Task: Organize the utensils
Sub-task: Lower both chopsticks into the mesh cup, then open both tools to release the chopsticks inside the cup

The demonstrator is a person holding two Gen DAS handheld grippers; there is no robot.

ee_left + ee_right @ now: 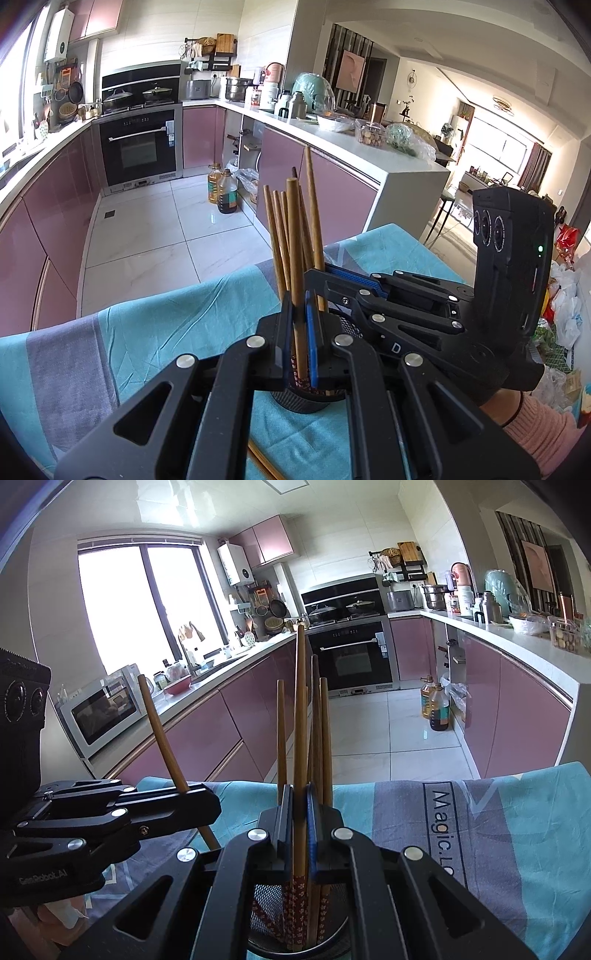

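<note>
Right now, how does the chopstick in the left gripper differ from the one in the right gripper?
Pose: the left chopstick leans away from the other chopsticks; the right chopstick stands nearly upright among them. Place: the right chopstick's patterned end sits inside the mesh holder; the left chopstick's lower end is hidden, can't tell. Shared: both wooden, clamped by the shut left gripper and right gripper.

The holder (pixel 299 938) is crowded: upright chopsticks (pixel 320 738) fill its mouth, leaving only narrow gaps between them. The right gripper (pixel 300 834) sits directly over the rim, jaws clamped on one chopstick, blocking access from that side. The left gripper (pixel 207 805), just beside it, holds a tilted chopstick (pixel 162 738) that slants across the left approach. The cloth-covered surface (pixel 517 830) to the right lies bare, giving free room.
</note>
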